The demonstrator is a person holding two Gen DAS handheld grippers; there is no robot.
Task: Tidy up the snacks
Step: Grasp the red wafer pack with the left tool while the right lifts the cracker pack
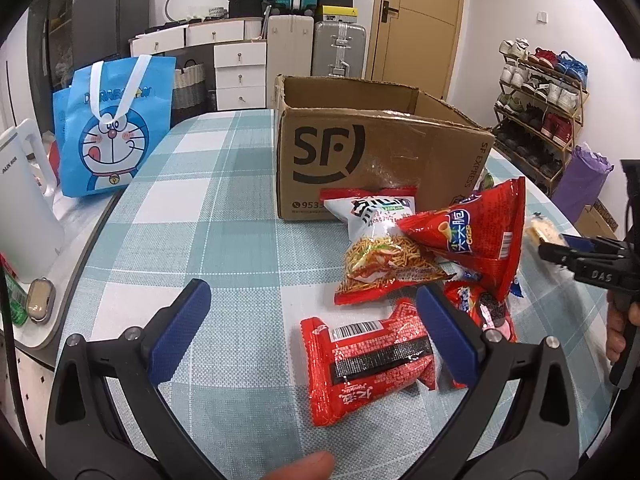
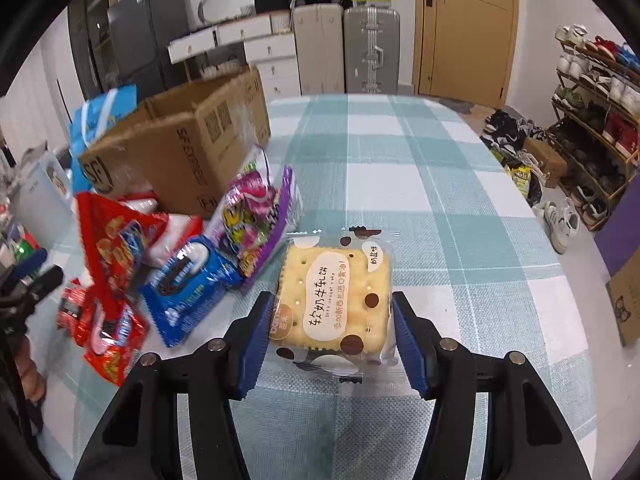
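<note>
While both grippers hang over the teal checked tablecloth (image 2: pixel 420 184):
Right gripper (image 2: pixel 332 336): blue pads clamped on the square clear-wrapped nougat cracker packet (image 2: pixel 334 294) (near the snack pile).
Left gripper (image 1: pixel 316 328): jaws wide, red foil snack packet (image 1: pixel 368 364) between, untouched.
Open brown cardboard box (image 1: pixel 360 160): behind the pile.

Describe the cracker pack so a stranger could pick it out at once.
Start at the SF cardboard box on the checked tablecloth; snack bags lie piled before it. The cracker pack sits right of that pile, between the right gripper's pads. It alone is clear and square, showing a pale cracker with brown dots.
</note>
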